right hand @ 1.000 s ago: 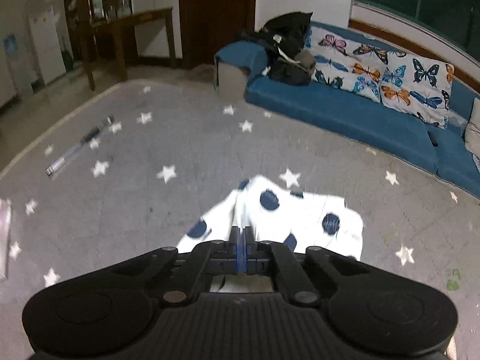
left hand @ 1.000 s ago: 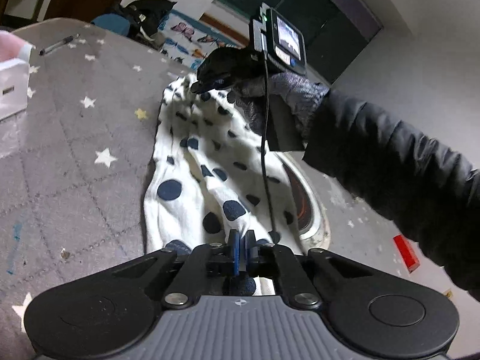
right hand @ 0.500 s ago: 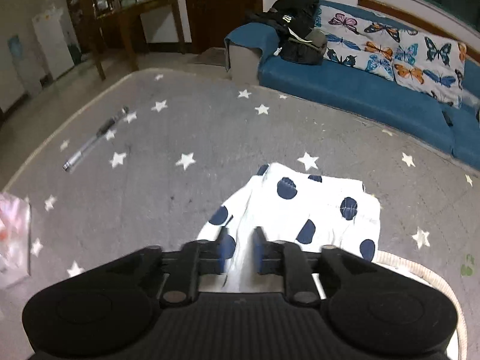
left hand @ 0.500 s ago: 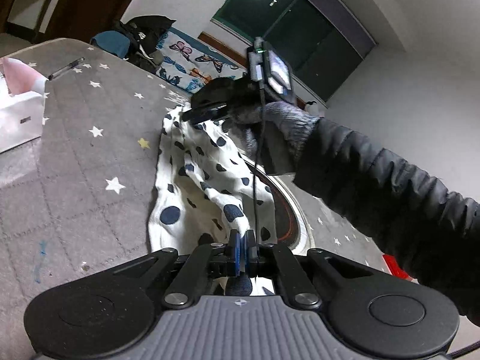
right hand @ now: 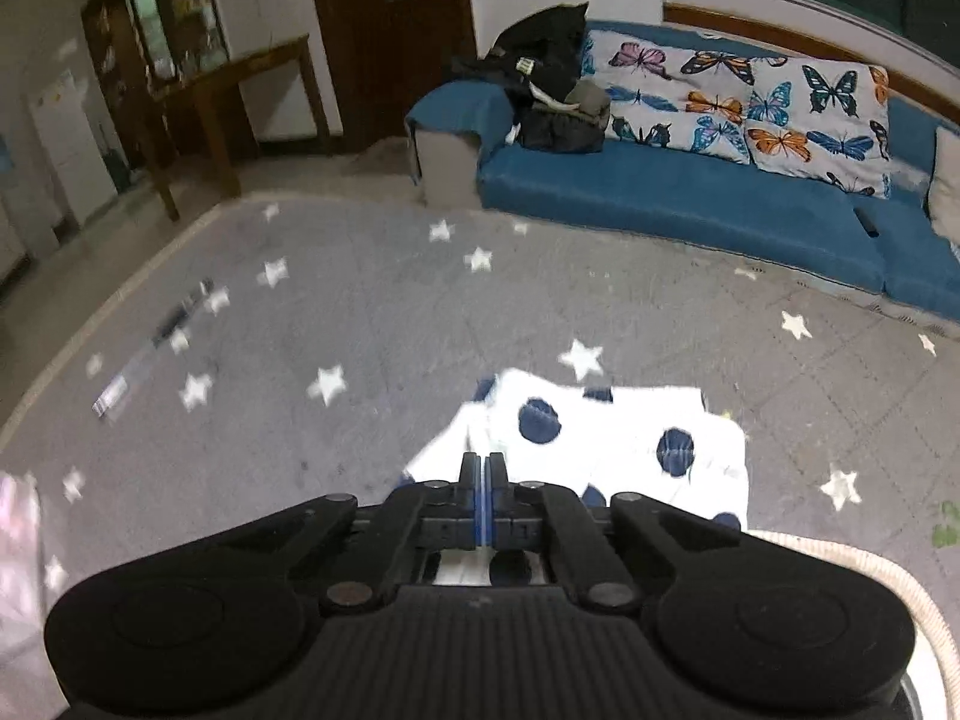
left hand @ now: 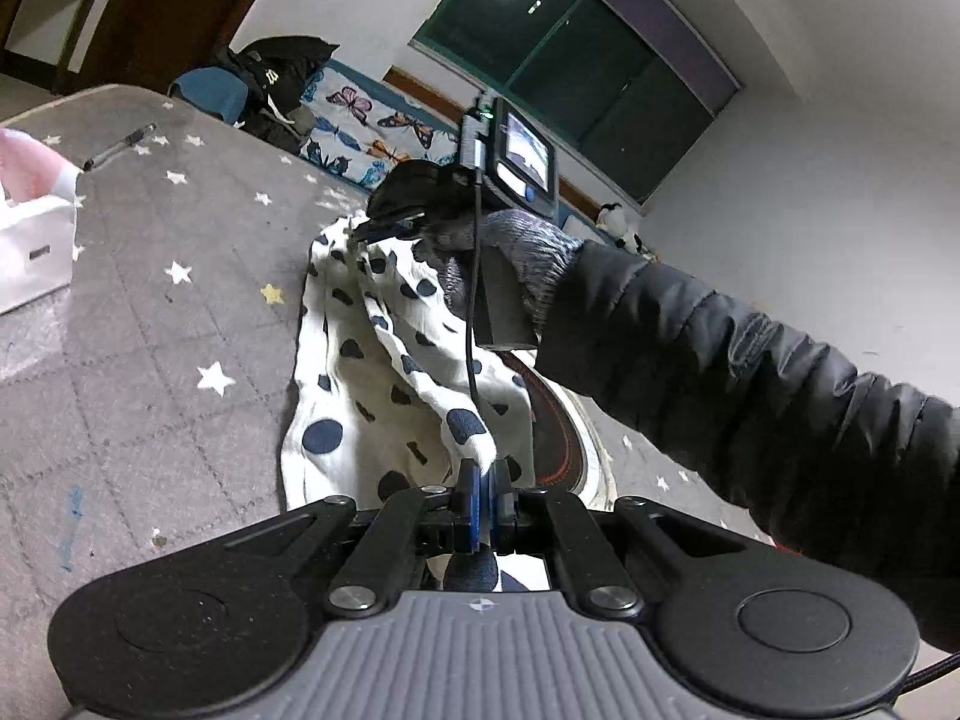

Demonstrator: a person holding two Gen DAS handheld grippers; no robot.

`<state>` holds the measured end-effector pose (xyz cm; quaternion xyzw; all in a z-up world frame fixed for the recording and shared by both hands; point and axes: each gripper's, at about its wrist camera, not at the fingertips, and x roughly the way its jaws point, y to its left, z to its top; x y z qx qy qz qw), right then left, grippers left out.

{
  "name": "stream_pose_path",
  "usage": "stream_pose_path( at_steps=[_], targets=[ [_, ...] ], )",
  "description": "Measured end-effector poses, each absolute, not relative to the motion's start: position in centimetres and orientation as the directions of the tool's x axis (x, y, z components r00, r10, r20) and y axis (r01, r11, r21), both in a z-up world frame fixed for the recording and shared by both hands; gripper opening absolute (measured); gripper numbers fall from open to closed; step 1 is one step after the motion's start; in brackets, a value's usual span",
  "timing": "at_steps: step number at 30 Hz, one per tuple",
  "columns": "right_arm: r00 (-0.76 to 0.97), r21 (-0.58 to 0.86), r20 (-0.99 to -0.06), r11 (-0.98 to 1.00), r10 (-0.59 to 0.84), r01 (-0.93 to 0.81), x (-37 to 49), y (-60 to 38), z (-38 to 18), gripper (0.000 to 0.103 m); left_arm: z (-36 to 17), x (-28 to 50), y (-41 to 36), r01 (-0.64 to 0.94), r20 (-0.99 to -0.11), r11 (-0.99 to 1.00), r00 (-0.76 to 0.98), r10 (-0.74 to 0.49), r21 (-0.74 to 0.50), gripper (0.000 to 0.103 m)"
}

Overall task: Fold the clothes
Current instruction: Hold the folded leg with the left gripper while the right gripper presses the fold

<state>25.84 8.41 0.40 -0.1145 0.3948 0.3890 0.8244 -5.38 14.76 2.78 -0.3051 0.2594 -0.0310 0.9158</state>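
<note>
Two grippers hold one polka-dot cloth (left hand: 384, 396) over the star-print mat (left hand: 150, 312): left gripper (left hand: 483, 483) clamped on the near corner, right gripper (left hand: 384, 227) pinched on the far corner, stretching an edge ready to fold.

Left gripper (left hand: 485, 474) and right gripper (right hand: 482, 463) both clamped, angled downward.
</note>
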Motion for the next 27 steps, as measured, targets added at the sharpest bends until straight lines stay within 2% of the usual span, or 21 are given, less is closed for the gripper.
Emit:
stream_pose_path(
  at_steps=[4,9,12,18,23,26,27],
  targets=[
    [0.388,0.181,-0.7,0.675,0.599,-0.715,26.4,8.3,1.8,0.0,3.3,-6.4,15.6,-0.116,-0.436,0.808,0.881,-0.185,-0.577,0.003],
    [0.358,0.21,-0.711,0.669,0.605,-0.713,26.7,9.9,1.0,0.001,1.5,-6.3,17.3,-0.196,-0.496,0.779,0.853,-0.164,-0.595,0.003],
    [0.341,0.218,-0.726,0.67,0.597,-0.709,26.8,10.1,-0.1,0.006,0.4,-6.3,18.0,-0.236,-0.531,0.768,0.833,-0.156,-0.595,0.004],
    [0.312,0.165,-0.748,0.619,0.587,-0.768,26.2,8.2,2.1,0.009,-0.4,-6.6,18.7,-0.264,-0.57,0.78,0.81,-0.141,-0.568,0.007],
    [0.31,0.076,-0.768,0.559,0.561,-0.826,24.5,4.9,4.4,0.022,-0.7,-7.2,19.4,-0.282,-0.586,0.782,0.8,-0.128,-0.556,0.01],
    [0.277,0.052,-0.783,0.503,0.557,-0.863,22.2,2.0,5.2,0.024,-0.5,-7.7,19.7,-0.285,-0.578,0.773,0.806,-0.127,-0.567,0.022],
    [0.265,0.049,-0.787,0.485,0.557,-0.873,21.3,1.0,5.2,0.028,-0.4,-7.9,19.7,-0.282,-0.575,0.771,0.808,-0.13,-0.571,0.032]
  ],
)
